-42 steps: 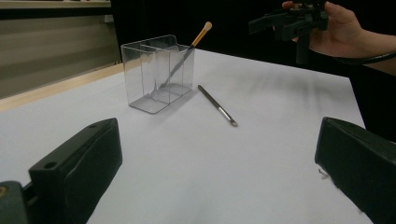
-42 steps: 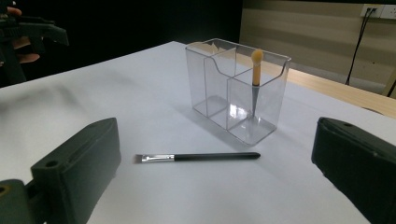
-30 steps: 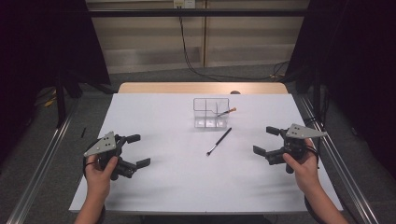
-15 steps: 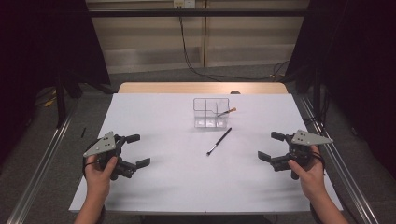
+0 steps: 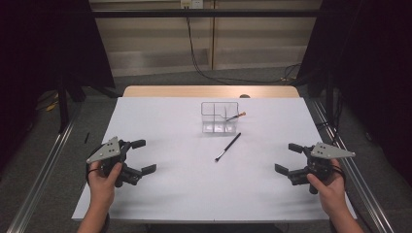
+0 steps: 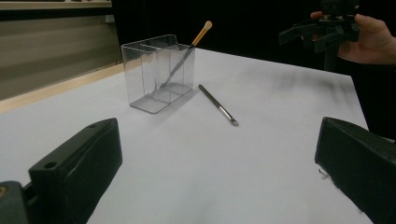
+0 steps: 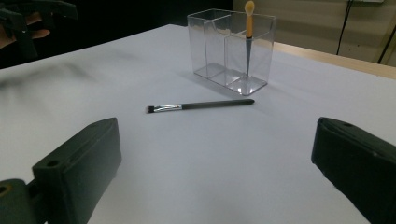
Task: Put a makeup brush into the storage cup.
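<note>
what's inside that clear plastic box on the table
One brush with an orange tip stands tilted in an end compartment of the clear box, its tip above the rim. The other compartments look empty. The walls are see-through, so nothing inside is covered. A black brush lies outside on the table.

Slim black brush (image 5: 228, 146) flat on table, just before clear organizer (image 5: 220, 117).

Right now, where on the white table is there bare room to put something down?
The white table is bare between the left hand-held gripper and the black brush, and along the near edge between both grippers. Right hand-held gripper side is bare too. It is crowded only around the clear organizer.
</note>
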Action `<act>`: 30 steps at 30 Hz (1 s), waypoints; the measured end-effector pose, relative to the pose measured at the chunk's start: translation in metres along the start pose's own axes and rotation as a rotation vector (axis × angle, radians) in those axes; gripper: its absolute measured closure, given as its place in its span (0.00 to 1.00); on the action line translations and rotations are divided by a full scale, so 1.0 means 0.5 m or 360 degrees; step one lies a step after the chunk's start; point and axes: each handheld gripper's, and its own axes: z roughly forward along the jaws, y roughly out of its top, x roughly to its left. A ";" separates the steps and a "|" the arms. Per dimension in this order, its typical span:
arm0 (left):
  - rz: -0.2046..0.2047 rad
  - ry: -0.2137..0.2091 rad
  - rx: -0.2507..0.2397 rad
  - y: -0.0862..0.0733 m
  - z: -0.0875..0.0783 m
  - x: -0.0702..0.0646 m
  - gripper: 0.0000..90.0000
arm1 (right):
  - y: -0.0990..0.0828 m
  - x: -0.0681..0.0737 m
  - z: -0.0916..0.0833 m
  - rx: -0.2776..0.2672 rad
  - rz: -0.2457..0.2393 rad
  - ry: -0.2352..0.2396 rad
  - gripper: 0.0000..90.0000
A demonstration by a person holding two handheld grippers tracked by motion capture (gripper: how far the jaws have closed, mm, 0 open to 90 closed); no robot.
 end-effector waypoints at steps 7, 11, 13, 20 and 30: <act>0.0010 -0.0003 0.0003 0.001 0.001 0.000 0.01 | -0.008 0.002 -0.017 -0.0009 -0.0008 -0.0026 0.01; 0.0014 -0.0001 0.0000 0.003 0.001 -0.001 0.01 | -0.010 -0.001 -0.022 -0.0019 -0.0005 -0.0040 0.01; 0.0017 -0.0002 -0.0002 0.002 0.001 -0.001 0.01 | -0.013 -0.003 -0.023 -0.0023 0.0003 -0.0038 0.01; 0.0015 0.0004 0.0000 0.001 -0.003 -0.001 0.01 | -0.013 -0.006 -0.025 -0.0038 0.0011 -0.0048 0.01; 0.0006 0.0001 -0.0010 0.000 -0.002 -0.003 0.01 | -0.002 -0.008 -0.011 -0.0031 0.0001 -0.0030 0.01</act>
